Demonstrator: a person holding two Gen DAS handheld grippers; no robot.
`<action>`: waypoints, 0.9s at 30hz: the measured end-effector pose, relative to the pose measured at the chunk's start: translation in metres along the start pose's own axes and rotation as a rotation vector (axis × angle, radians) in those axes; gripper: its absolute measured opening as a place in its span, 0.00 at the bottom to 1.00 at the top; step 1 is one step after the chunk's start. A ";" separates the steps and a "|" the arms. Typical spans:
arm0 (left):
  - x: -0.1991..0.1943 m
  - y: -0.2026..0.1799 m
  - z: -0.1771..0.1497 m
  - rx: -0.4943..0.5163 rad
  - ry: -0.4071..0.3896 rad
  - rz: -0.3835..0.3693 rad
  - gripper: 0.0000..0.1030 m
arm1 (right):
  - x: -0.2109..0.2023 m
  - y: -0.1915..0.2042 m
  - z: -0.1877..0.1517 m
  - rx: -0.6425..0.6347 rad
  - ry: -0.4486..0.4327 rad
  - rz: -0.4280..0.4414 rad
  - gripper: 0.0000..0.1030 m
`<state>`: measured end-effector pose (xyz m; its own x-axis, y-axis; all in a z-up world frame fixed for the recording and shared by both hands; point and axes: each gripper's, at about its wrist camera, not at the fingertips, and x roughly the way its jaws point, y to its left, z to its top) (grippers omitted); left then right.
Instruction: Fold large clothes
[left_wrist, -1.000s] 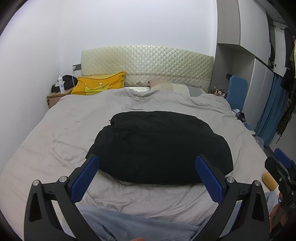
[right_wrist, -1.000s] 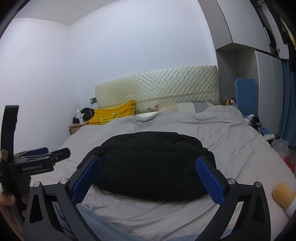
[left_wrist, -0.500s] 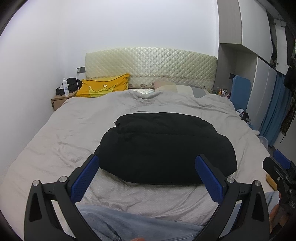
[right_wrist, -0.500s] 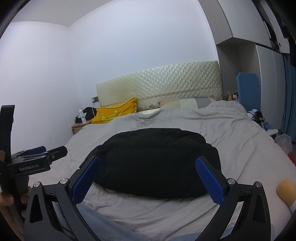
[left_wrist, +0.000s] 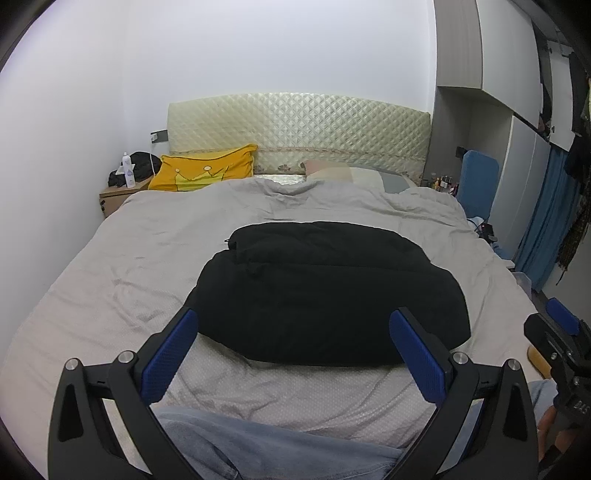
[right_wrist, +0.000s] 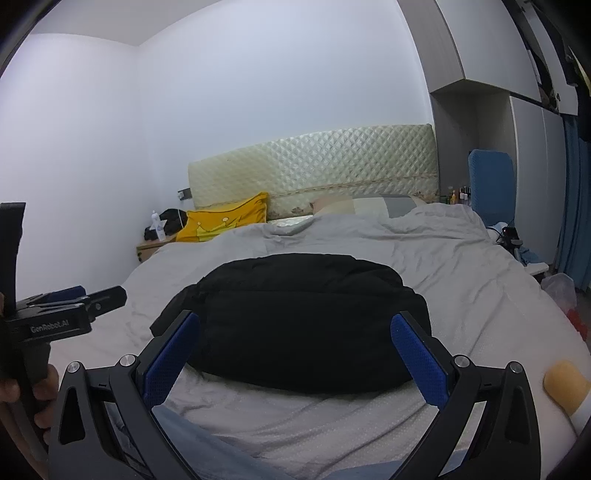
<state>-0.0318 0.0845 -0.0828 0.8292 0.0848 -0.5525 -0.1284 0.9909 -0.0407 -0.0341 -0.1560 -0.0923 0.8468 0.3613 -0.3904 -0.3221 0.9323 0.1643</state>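
Black padded garment (left_wrist: 325, 291) lies folded into a compact bundle on the bed (left_wrist: 110, 280), straight ahead of both grippers, centred between their fingers in each wrist view. Grey duvet under it, wrinkled.

Left gripper (left_wrist: 293, 345): jaws spread wide, nothing held, blue pads (left_wrist: 168, 356) clear of the fabric. It hangs short of the bundle's near edge, not touching. Bundle's near edge sits just past the fingertips.

Right gripper (right_wrist: 295, 347): same state, jaws wide apart, empty, blue pads (right_wrist: 419, 358) apart from the garment (right_wrist: 295, 321). Hovers short of the near edge.

Cross views: left gripper body shows at the left edge of the right wrist view, held by a hand (right_wrist: 22, 387); right gripper's body shows at the right edge of the left wrist view.

Below both grippers: light blue denim (left_wrist: 258, 450), close to the cameras.

Beyond the bundle, far end of bed: quilted cream headboard (left_wrist: 295, 136), yellow crown pillow (left_wrist: 203, 171) ahead-left, pale pillow (left_wrist: 347, 173) ahead-right. Nightstand (left_wrist: 114, 195) far left with a white bottle (left_wrist: 127, 171). Right of the right gripper: yellow object (right_wrist: 565, 384) at the bed edge, can't tell what it is.
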 end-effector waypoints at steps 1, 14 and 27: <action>-0.001 0.000 0.000 0.000 -0.001 -0.006 1.00 | -0.001 0.000 0.000 0.000 -0.001 -0.001 1.00; -0.006 -0.003 0.000 0.004 -0.008 -0.026 1.00 | -0.013 -0.007 0.000 0.002 -0.022 -0.020 1.00; -0.004 -0.004 0.000 0.005 0.006 -0.030 1.00 | -0.014 -0.002 -0.002 -0.002 -0.024 -0.031 1.00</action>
<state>-0.0345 0.0805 -0.0806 0.8295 0.0549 -0.5558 -0.1013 0.9934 -0.0532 -0.0463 -0.1632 -0.0891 0.8663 0.3316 -0.3735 -0.2962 0.9432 0.1504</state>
